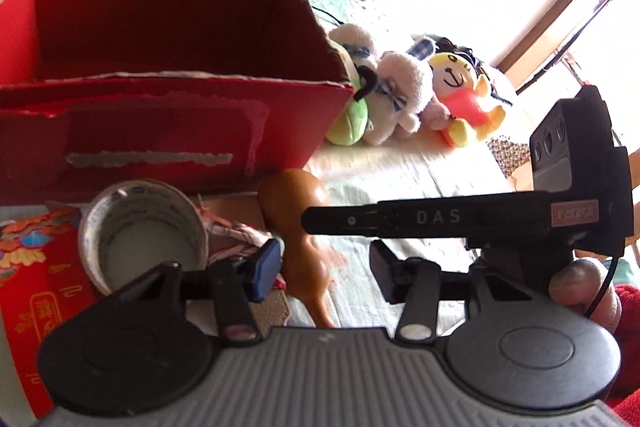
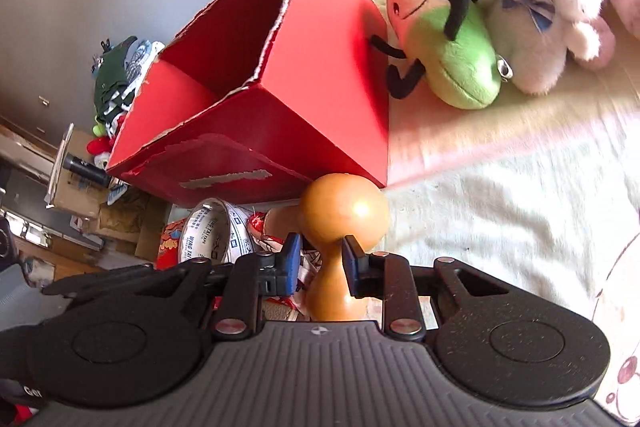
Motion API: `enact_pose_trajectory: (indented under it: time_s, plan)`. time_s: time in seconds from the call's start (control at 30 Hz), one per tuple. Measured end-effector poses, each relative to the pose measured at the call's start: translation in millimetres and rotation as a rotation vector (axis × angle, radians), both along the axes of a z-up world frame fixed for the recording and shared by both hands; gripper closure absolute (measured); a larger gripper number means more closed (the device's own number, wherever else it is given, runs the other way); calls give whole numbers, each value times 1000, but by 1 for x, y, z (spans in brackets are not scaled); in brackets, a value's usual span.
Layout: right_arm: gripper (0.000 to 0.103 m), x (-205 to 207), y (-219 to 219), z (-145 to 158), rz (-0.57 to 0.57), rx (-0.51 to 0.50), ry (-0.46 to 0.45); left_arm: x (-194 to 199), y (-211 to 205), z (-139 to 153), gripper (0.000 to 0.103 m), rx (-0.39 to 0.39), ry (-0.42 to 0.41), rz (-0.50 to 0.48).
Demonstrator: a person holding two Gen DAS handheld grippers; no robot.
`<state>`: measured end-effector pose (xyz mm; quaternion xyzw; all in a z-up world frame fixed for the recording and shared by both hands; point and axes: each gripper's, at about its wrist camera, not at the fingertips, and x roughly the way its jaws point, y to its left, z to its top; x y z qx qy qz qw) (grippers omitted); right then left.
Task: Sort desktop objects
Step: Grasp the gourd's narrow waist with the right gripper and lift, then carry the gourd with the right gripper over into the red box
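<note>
we are pinching the wooden gourd (image 2: 340, 227) at its waist with the right gripper (image 2: 320, 259), just before the red box (image 2: 320, 67); left gripper (image 1: 324, 267) spread, empty; we are lifting clear of the torn rim.

Gourd (image 2: 344, 215) before box (image 2: 320, 75), beside tape (image 2: 216, 231)
</note>
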<state>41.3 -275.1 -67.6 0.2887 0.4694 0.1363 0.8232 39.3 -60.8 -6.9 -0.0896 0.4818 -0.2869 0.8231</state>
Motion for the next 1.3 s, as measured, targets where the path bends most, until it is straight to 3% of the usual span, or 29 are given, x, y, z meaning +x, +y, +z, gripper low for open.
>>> enact_pose_trajectory:
  time_s: [0.13,0.3,0.43,0.63,0.8,0.97,1.3]
  plan:
    - [76,0,-4,-11,-20,-1,27,4,-11,-10,53,9,14,-43]
    - [74,2,-22,-28,-57,156,69,13,-27,-29,53,63,43,-65]
    - [64,7,-26,-39,-52,233,89,23,-35,-39,52,104,44,-61]
    - [57,5,-28,-50,-72,274,103,36,-44,-55,52,114,91,-77]
    - [61,-6,-42,-51,-114,328,116,36,-48,-56,52,90,107,-79]
    - [68,-22,-54,-42,-139,274,115,25,-66,-50,53,97,84,-120]
    - [70,-66,-86,-20,-220,207,90,-2,-106,-37,53,46,71,-216]
